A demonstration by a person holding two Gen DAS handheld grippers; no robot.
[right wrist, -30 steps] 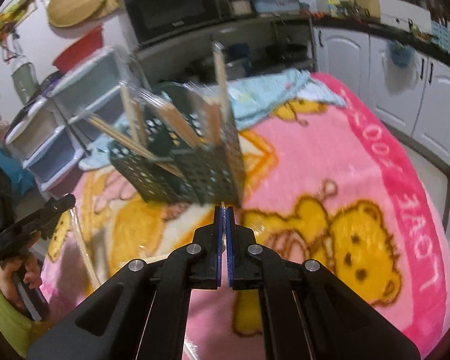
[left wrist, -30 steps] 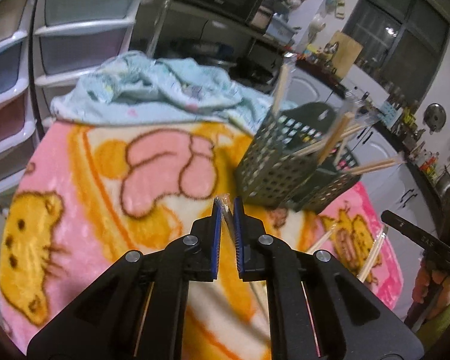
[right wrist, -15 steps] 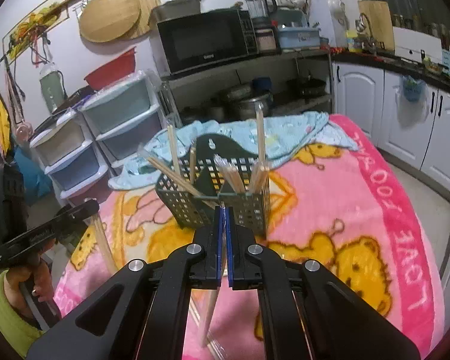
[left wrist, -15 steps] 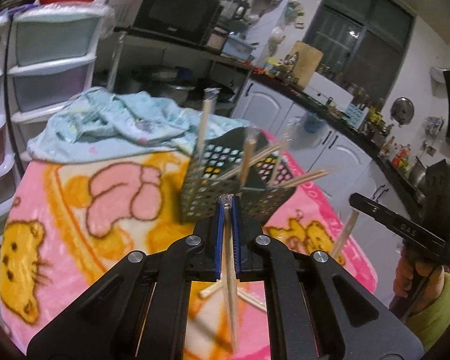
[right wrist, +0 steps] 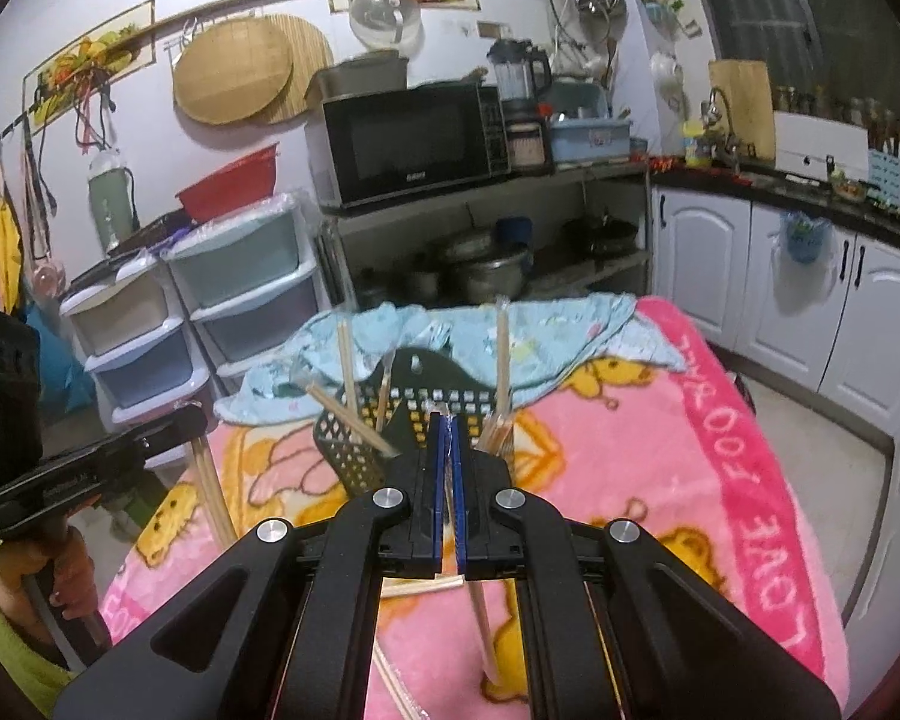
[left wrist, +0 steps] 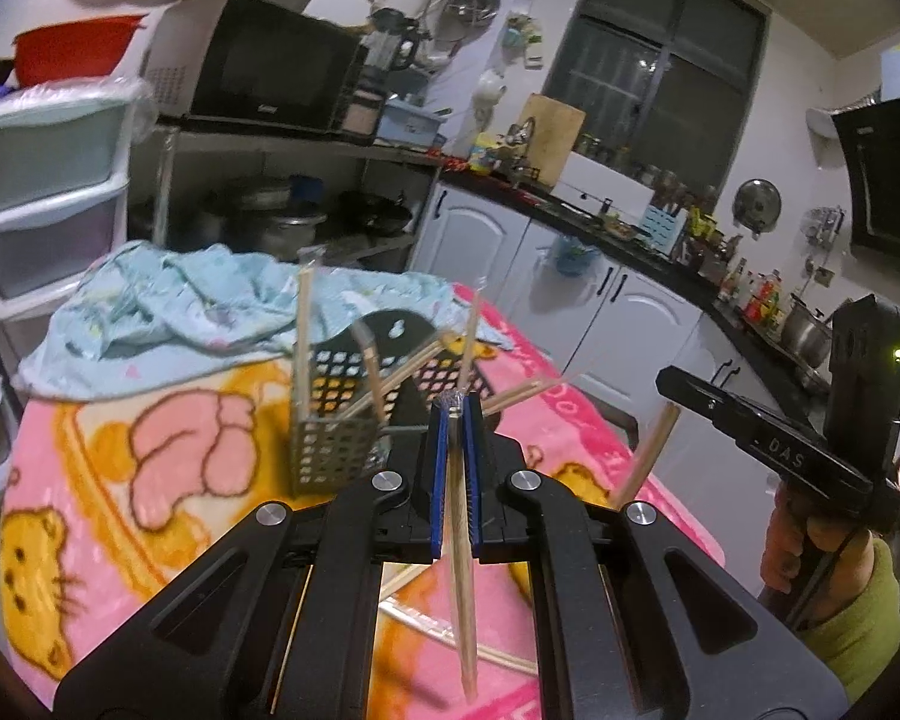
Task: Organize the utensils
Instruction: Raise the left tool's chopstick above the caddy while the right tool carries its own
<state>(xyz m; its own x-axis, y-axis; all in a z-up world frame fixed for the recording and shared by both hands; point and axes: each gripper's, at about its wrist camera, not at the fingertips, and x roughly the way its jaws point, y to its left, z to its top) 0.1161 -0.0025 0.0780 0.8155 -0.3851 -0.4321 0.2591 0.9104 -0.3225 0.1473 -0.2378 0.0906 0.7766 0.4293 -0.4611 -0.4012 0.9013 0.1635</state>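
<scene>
A dark perforated utensil basket (left wrist: 336, 420) (right wrist: 354, 450) stands on the pink cartoon blanket (left wrist: 150, 480) (right wrist: 660, 480), with several wrapped chopsticks sticking up out of it. My left gripper (left wrist: 456, 414) is shut on a wrapped wooden chopstick (left wrist: 465, 600) that hangs down between its blue pads, lifted above the blanket, just in front of the basket. My right gripper (right wrist: 447, 420) is shut on another wrapped chopstick (right wrist: 480, 618), which also hangs down. Each gripper shows at the edge of the other's view, held by a hand with a green sleeve.
More wrapped chopsticks (left wrist: 450, 636) (right wrist: 426, 585) lie loose on the blanket below the grippers. A light blue cloth (left wrist: 180, 312) (right wrist: 510, 330) is bunched behind the basket. Plastic drawer units (right wrist: 240, 282), a shelf with a microwave (right wrist: 408, 141) and white cabinets (right wrist: 810, 300) surround the table.
Both grippers have risen from the blanket, each lifting a chopstick that now hangs free. The basket looks smaller and lower in both views.
</scene>
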